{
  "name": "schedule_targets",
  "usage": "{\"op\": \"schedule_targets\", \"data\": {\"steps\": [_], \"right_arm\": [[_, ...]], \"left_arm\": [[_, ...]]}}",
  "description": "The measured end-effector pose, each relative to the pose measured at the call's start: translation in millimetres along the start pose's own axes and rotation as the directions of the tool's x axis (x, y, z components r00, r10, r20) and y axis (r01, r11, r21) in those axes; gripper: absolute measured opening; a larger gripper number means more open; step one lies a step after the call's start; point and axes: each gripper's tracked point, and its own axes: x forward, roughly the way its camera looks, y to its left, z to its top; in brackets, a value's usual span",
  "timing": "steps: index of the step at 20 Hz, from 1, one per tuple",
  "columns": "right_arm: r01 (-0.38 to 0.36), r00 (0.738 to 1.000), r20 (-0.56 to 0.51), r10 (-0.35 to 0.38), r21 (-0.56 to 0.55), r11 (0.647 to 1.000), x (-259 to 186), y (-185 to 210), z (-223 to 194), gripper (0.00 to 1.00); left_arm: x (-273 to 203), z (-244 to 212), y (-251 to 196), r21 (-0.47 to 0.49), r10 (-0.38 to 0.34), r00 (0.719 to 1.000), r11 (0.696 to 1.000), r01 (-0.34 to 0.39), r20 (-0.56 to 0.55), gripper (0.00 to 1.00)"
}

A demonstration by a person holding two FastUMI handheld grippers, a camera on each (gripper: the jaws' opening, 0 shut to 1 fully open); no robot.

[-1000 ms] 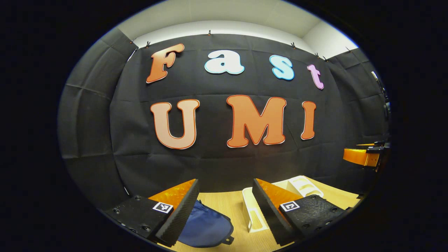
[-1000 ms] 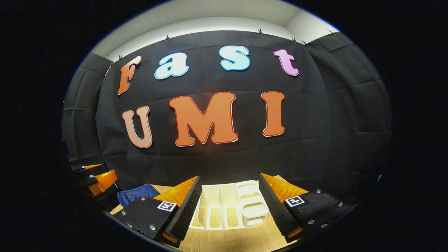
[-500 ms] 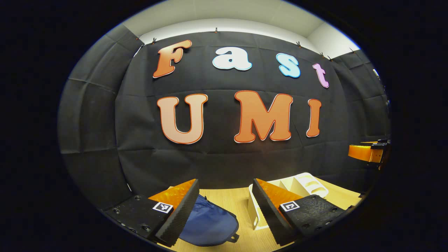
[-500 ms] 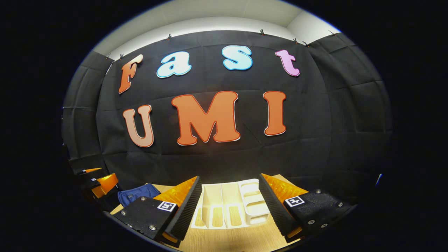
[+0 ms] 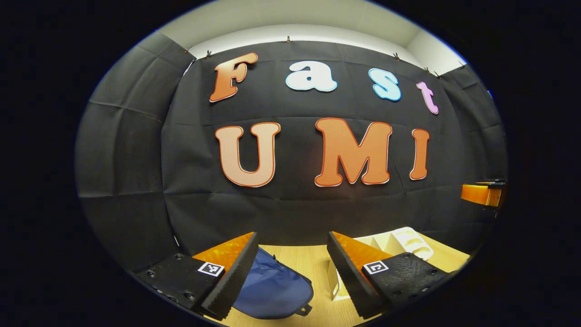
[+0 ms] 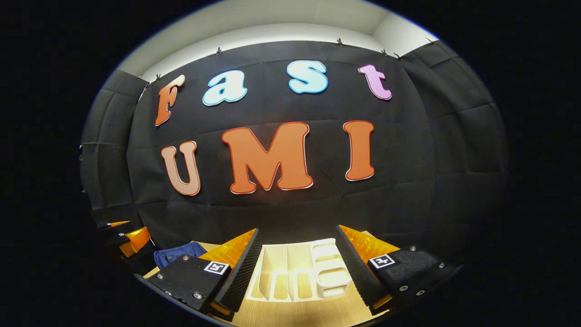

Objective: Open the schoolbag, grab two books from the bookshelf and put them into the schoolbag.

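So far your left tongs [image 5: 291, 254] stand wide apart and hold nothing, raised above the bench [image 5: 299, 259] and aimed at the booth's wall. Your right tongs [image 6: 297, 254] are just as wide and just as bare. In the right gripper view, your left tongs also show at the far left edge; in the left gripper view, your right tongs show at the far right edge.

Just beyond your left tongs the blue schoolbag [image 5: 272, 290] lies flat on the bench, partly hidden by the left finger, with a small dark buckle or pull at its near right corner. It looks closed to me, though you cannot see the zip line clearly. To its right stands the white bookshelf [image 5: 399, 238]. In the right gripper view that bookshelf [image 6: 299, 268] sits straight ahead between your fingers, with upright dividers and a set of small trays at its right end, and the schoolbag [image 6: 177, 252] lies to the left of it. I can make out no books in its slots from here.

By my reading nothing is done yet: opening the bag, taking two books and packing them are all left.

As for writing, the small square markers on the fingers carry patterns, not words, and no brand or label on the bag or shelf is readable.
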Motion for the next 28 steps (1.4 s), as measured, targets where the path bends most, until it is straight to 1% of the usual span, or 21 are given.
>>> {"op": "schedule_targets", "data": {"steps": [1,2,4,5,6,7,12,13,14,15,18,19,20,21,22,23,28], "right_arm": [[-0.005,1.000,0.000,0.005,-0.002,1.000,1,0,1,0.96],[-0.010,1.000,0.002,0.010,0.000,1.000,1,0,2,0.97],[-0.016,1.000,0.002,0.016,0.003,1.000,2,-1,1,0.97],[-0.019,1.000,-0.001,0.019,0.004,1.000,2,-2,0,0.96],[-0.021,1.000,-0.004,0.021,0.005,1.000,1,-3,-1,0.96],[-0.022,1.000,-0.006,0.022,0.006,1.000,1,-3,-2,0.96],[-0.023,1.000,-0.001,0.023,0.002,1.000,1,-3,-1,0.97],[-0.023,1.000,0.000,0.023,0.001,1.000,1,-4,-1,0.97],[-0.024,1.000,0.003,0.024,-0.001,1.000,1,-2,0,0.97],[-0.023,1.000,0.004,0.023,-0.004,1.000,1,-3,1,0.97],[-0.025,1.000,0.005,0.025,-0.009,1.000,3,-2,1,0.96],[-0.026,1.000,0.004,0.026,-0.008,1.000,4,-1,1,0.96],[-0.027,1.000,0.004,0.027,-0.008,1.000,4,-1,1,0.96],[-0.029,1.000,0.005,0.029,-0.009,1.000,4,-1,2,0.96],[-0.027,1.000,0.007,0.027,-0.014,1.000,4,0,3,0.97],[-0.028,1.000,0.009,0.028,-0.020,0.999,4,-1,4,0.97],[-0.034,0.999,0.011,0.034,-0.015,0.999,2,0,6,0.97]], "left_arm": [[-1,1,-1,0.001,0.004,1.000,1.000,-0.004,0.001,0.95],[0,-1,-3,0.005,0.006,1.000,1.000,-0.006,0.001,0.99],[-1,1,-6,0.008,0.007,1.000,1.000,-0.007,0.001,0.99],[-2,1,-7,0.007,0.010,1.000,1.000,-0.010,0.001,0.95],[-2,-1,-7,0.006,0.013,1.000,1.000,-0.013,0.000,1.00],[-3,-1,-8,0.005,0.014,1.000,1.000,-0.014,-0.001,0.95],[-5,4,-7,0.025,0.020,1.000,0.999,-0.020,0.010,0.95],[-6,6,-6,0.028,0.022,1.000,0.999,-0.022,0.010,0.99],[-6,6,-5,0.028,0.027,1.000,0.999,-0.027,0.010,0.95],[-5,6,-3,0.028,0.030,1.000,0.999,-0.030,0.010,0.99],[-4,8,-2,0.028,0.033,0.999,0.999,-0.034,0.015,0.99],[-4,10,-1,0.032,0.034,0.999,0.999,-0.035,0.017,0.95],[-3,9,0,0.037,0.035,0.999,0.999,-0.036,0.015,0.99],[-3,9,0,0.041,0.036,0.999,0.998,-0.037,0.012,0.99],[-3,10,0,0.042,0.036,0.999,0.998,-0.036,0.014,0.95],[-5,11,0,0.040,0.036,0.999,0.999,-0.037,0.018,1.00],[-6,16,-3,0.036,0.033,0.999,0.999,-0.034,0.026,0.99]]}}
